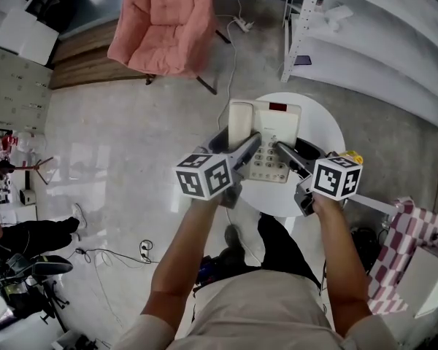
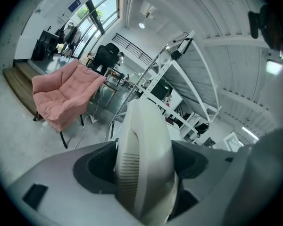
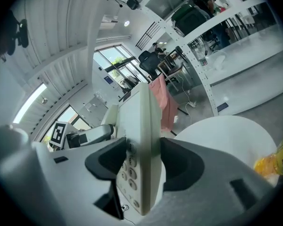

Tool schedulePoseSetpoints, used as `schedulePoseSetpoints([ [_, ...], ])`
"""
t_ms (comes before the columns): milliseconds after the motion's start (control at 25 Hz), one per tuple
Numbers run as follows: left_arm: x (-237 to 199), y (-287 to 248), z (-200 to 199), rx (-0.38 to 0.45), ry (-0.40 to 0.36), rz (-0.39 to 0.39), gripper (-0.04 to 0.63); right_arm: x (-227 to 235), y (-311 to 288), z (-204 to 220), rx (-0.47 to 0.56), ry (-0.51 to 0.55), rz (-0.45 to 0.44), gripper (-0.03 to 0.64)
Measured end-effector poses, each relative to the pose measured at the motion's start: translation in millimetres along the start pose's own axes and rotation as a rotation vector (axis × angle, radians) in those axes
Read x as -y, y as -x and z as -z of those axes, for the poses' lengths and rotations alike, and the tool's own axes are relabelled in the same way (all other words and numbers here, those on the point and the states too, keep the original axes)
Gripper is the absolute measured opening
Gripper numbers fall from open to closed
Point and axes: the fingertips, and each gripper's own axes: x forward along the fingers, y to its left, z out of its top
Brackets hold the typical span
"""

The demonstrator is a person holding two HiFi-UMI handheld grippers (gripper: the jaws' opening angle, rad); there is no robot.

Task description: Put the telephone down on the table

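Note:
A cream telephone [image 1: 271, 143] with its handset [image 1: 239, 126] on the left side hangs over the round white table [image 1: 323, 122], held from both sides. My left gripper [image 1: 252, 149] is shut on the handset side; in the left gripper view the ribbed handset [image 2: 146, 164] fills the gap between the jaws. My right gripper [image 1: 287, 156] is shut on the keypad side; the right gripper view shows the keypad edge [image 3: 137, 164] clamped between the jaws. I cannot tell whether the telephone touches the table.
A yellow object [image 1: 352, 155] lies at the table's right edge. A pink armchair [image 1: 164, 20] stands on the floor beyond, white shelving [image 1: 379, 42] at the far right. Cables [image 1: 230, 28] run over the floor. The person's legs are below the table's near edge.

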Motion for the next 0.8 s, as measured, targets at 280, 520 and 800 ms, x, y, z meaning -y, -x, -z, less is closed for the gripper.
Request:
schedulePoseSetpoints([
  [280,-28.2,-36.4,35.3,-0.075,0.043,-0.025,0.345,46.7,-21.8,25.4,-0.045,-0.076,0.022,0.214],
  [520,-52.3,-62.6,64.7,-0.131,0.075,-0.053,0.344,81.3,-40.6,48.4,-0.08,-0.133,0.034,0.215],
  [800,-81.7,-83.9,96.8,-0.185,0.108,-0.094,0.344,112.7,-64.0,76.0,-0.127,-0.182,0.037,0.215],
])
